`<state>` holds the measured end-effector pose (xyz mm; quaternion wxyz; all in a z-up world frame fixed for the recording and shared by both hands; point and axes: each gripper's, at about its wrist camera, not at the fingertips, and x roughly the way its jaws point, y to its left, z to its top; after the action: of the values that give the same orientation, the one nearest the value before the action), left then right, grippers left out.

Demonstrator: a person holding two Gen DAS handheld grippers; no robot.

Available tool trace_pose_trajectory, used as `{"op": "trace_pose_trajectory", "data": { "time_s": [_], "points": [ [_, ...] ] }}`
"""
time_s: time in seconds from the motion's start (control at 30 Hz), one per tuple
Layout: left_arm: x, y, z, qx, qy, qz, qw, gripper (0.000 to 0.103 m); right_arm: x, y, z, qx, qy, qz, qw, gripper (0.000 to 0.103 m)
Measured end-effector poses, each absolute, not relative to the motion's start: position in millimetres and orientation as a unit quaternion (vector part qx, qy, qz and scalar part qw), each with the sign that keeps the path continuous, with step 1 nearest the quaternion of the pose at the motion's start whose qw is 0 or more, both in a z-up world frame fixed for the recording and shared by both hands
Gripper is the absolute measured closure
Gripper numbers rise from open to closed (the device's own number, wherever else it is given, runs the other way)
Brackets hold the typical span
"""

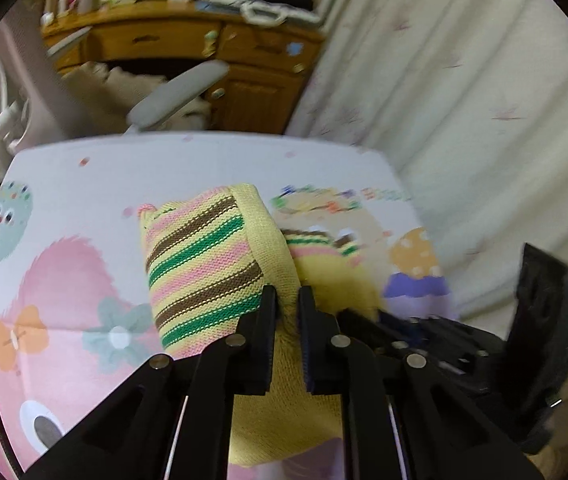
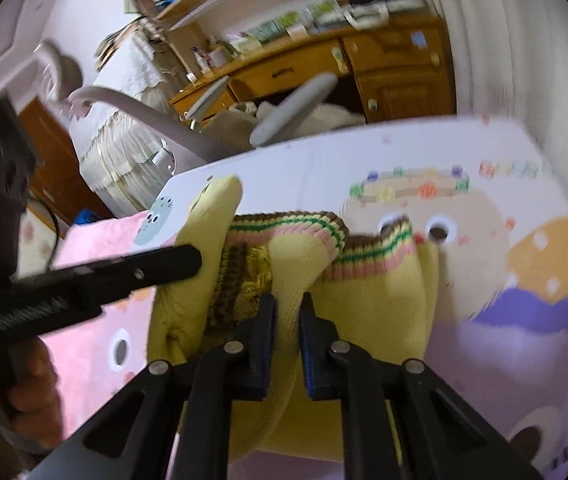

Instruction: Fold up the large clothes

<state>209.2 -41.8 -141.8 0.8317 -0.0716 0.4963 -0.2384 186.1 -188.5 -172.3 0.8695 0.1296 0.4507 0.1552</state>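
Left wrist: hand-held gripper [image 1: 288,300] apparently pinches sweater [image 1: 204,264].

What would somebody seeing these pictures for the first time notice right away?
First, the yellow knit sweater with pink, green and brown stripes, bunched mid-frame and pinched by both the left tongs and the right tongs. Next, the cartoon-print sheet spread beneath it, pink at the left and purple at the right. Behind stands a cluttered wooden desk.

Yellow knit sweater [image 1: 208,256] with pink, green, brown stripes, bunched, lifted above the cartoon-print sheet [image 1: 84,184]
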Motion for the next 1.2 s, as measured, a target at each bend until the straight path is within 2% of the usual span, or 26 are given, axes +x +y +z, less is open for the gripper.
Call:
{"op": "trace_pose_trajectory", "data": {
  "time_s": [0.3, 0.57, 0.83, 0.87, 0.93, 1.0, 1.07, 1.2],
  "points": [
    [207, -88, -134, -0.089, 0.496, -0.303, 0.809, 0.095, 168, -209, -150, 0.058, 0.41, 0.114, 0.903, 0.092],
    [219, -127, -188, -0.119, 0.545, -0.317, 0.767, 0.094, 172, -242, -187, 0.061, 0.459, 0.071, 0.883, 0.09],
    [218, -135, -196, -0.113, 0.547, -0.316, 0.767, 0.092, 158, -281, -197, 0.158, 0.485, 0.061, 0.858, 0.081],
    [218, -135, -194, -0.111, 0.549, -0.317, 0.765, 0.087, 156, -284, -195, 0.165, 0.486, 0.061, 0.856, 0.08],
    [218, -134, -187, -0.107, 0.55, -0.321, 0.763, 0.07, 151, -284, -189, 0.171, 0.486, 0.063, 0.855, 0.08],
    [214, -131, -176, -0.102, 0.541, -0.321, 0.771, 0.039, 148, -282, -179, 0.177, 0.481, 0.069, 0.856, 0.08],
    [209, -124, -163, -0.096, 0.527, -0.312, 0.785, 0.028, 147, -278, -169, 0.184, 0.475, 0.083, 0.857, 0.08],
    [203, -97, -140, -0.105, 0.509, -0.307, 0.797, 0.028, 151, -260, -157, 0.189, 0.472, 0.118, 0.853, 0.08]
  ]
}}
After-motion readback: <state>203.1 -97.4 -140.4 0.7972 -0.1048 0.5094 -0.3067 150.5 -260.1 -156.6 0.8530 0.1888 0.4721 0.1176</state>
